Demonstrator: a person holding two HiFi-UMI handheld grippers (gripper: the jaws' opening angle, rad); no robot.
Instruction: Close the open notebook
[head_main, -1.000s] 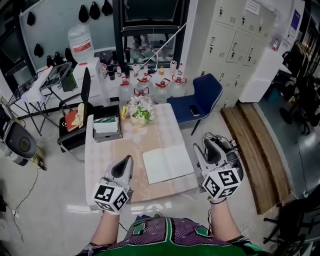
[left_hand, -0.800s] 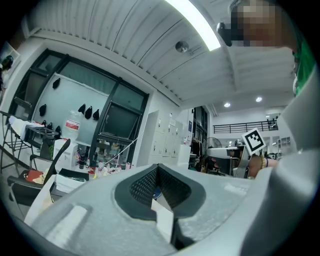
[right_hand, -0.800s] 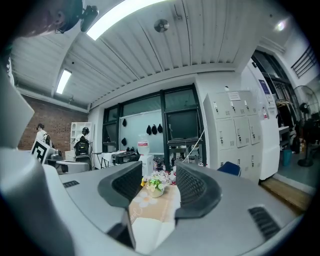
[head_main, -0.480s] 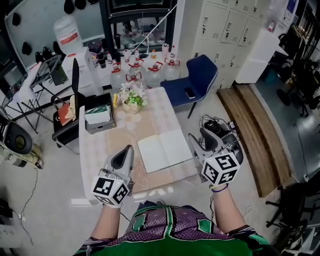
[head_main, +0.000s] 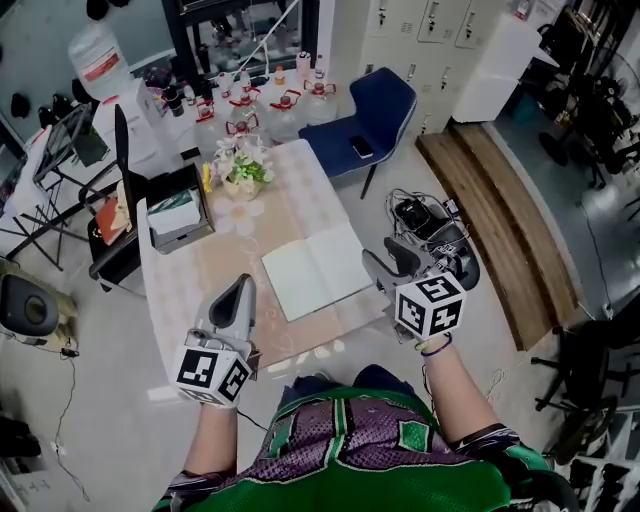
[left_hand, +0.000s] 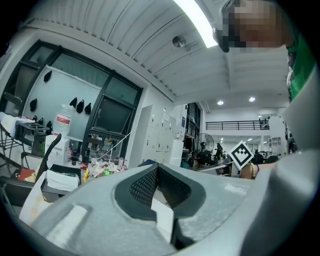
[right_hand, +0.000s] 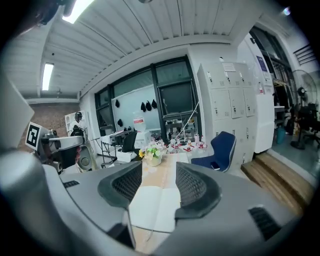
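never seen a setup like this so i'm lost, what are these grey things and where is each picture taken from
No robot here: a person holds grey tongs in each hand, each with a marker cube. The head view looks down from the person's head; the other two look along each pair's jaws. The left tongs are shut and empty. The right tongs have just been opening, stand apart and hold nothing. On the beige-clothed table sit an open white notebook, a small pot of flowers and a grey box.
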